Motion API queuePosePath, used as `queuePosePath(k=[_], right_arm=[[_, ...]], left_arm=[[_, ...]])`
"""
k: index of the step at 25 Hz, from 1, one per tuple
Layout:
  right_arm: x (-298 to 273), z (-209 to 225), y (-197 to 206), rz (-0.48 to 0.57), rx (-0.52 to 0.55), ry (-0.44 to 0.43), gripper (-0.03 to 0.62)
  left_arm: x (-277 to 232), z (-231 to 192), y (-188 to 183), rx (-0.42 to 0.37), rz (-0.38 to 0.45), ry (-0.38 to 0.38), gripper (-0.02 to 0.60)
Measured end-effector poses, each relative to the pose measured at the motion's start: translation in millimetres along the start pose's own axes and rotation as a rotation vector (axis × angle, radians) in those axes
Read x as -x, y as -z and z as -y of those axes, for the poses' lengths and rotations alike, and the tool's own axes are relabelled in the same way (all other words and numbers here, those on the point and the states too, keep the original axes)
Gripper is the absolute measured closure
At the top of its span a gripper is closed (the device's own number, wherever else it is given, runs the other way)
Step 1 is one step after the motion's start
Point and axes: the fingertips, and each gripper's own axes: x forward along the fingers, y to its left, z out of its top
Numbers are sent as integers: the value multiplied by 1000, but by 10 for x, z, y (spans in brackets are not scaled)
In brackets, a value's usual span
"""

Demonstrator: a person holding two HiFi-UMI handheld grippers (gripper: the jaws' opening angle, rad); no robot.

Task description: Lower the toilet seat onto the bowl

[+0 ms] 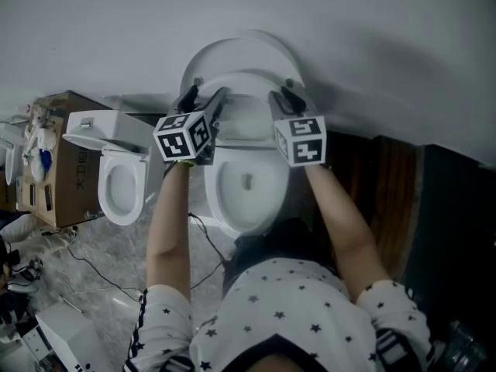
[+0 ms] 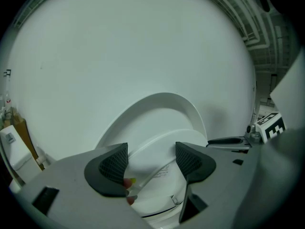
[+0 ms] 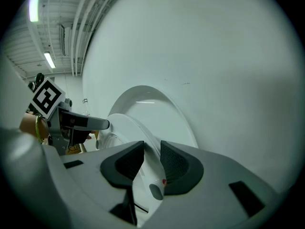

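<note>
- Seat (image 2: pixel 159 149) up, just in front of lid (image 2: pixel 159 106).
- Left claw (image 2: pixel 151 159) wide, straddling seat rim, pads not touching.
- Right claw (image 3: pixel 151 157) narrow, pinching seat's other side.

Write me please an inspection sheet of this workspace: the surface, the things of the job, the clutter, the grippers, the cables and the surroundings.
Surface: grey mottled floor; the toilet stands on it, against the wall.
Job's things: toilet seat raised, in front of the upright lid; bowl uncovered below.
Clutter: second toilet and cardboard box, at the left.
Grippers: left hand-held gripper, jaws apart with the seat's rim between them; right hand-held gripper, jaws closed on the seat's rim.
Cables: thin black cable across the floor.
Surroundings: plain grey wall; brown panel at the right.
</note>
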Motion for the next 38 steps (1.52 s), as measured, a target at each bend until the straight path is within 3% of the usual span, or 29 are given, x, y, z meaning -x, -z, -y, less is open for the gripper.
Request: queuePosePath(k=[38], right_arm=[[629, -449, 264, -27, 10, 14, 477]], left_arm=[[725, 188, 344, -5, -6, 14, 264]])
